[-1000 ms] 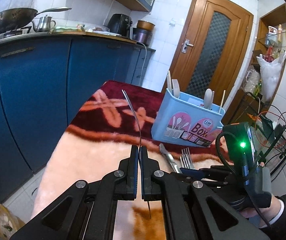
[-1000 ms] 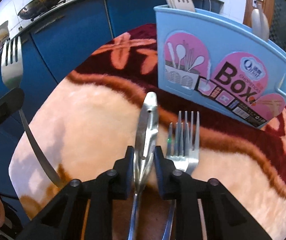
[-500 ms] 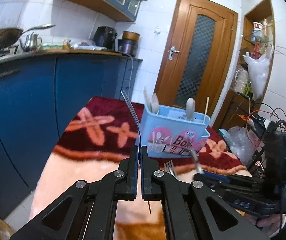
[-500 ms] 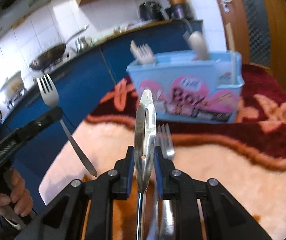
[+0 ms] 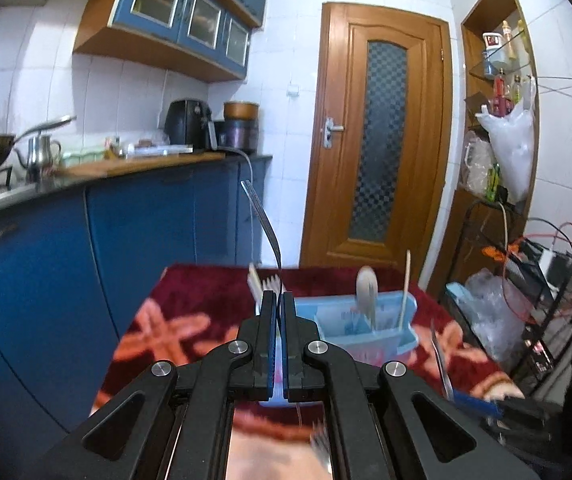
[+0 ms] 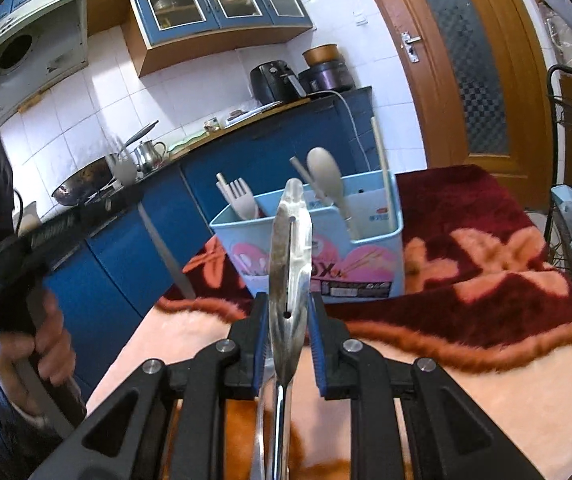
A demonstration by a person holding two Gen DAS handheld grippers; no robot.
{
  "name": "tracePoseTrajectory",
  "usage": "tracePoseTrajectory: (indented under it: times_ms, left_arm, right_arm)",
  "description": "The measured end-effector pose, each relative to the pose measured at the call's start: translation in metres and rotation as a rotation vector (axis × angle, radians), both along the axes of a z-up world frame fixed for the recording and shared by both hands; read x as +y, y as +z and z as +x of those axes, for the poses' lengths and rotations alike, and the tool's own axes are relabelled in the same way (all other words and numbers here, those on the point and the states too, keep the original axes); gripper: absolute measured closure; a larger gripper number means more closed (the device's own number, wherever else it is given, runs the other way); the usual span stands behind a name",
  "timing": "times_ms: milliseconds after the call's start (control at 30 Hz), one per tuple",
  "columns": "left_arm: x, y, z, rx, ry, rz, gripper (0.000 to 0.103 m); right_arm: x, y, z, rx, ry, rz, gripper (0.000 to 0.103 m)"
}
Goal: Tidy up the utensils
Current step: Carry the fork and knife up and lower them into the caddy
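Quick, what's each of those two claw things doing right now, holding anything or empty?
Left gripper: shut on a metal fork, seen edge-on, tines up.
Right gripper: shut on a slotted metal utensil; its exact kind cannot be told.

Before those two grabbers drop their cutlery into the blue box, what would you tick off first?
1. Left gripper clamped on the fork: ok.
2. Right gripper clamped on the metal tongs: ok.
3. Blue box upright on the blanket: ok.
4. Room among the pale fork, spoon and chopstick already inside: cannot tell.
5. Nothing left lying on the blanket: cannot tell; the near part is blurred.
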State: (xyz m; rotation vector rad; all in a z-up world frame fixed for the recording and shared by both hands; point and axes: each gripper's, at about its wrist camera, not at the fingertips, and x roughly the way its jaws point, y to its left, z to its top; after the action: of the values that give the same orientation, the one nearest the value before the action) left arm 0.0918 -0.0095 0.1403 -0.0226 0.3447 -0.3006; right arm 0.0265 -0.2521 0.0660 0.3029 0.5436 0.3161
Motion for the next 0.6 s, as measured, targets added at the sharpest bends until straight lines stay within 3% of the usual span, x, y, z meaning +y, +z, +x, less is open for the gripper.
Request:
tracePoseTrajectory:
  times_ms: [267, 400, 600]
  left_arm:
    - [-0.015, 0.021, 0.034, -0.061, 0.021, -0.031, 0.101]
    - [-0.025, 0.018, 0.049, -0.094, 0.058, 0.018, 0.101]
    - [-0.025, -0.001, 0.071, -0.042, 0.081, 0.037, 0.101]
  right_arm:
    - [-0.015, -0.006, 0.003, -0.006, -0.018, 0.008, 0.082]
    - [-0.024, -0.004, 0.005, -0.016, -0.034, 0.01, 0.082]
    - [-0.035, 0.01, 0.009, -0.062, -0.077, -0.017, 0.082]
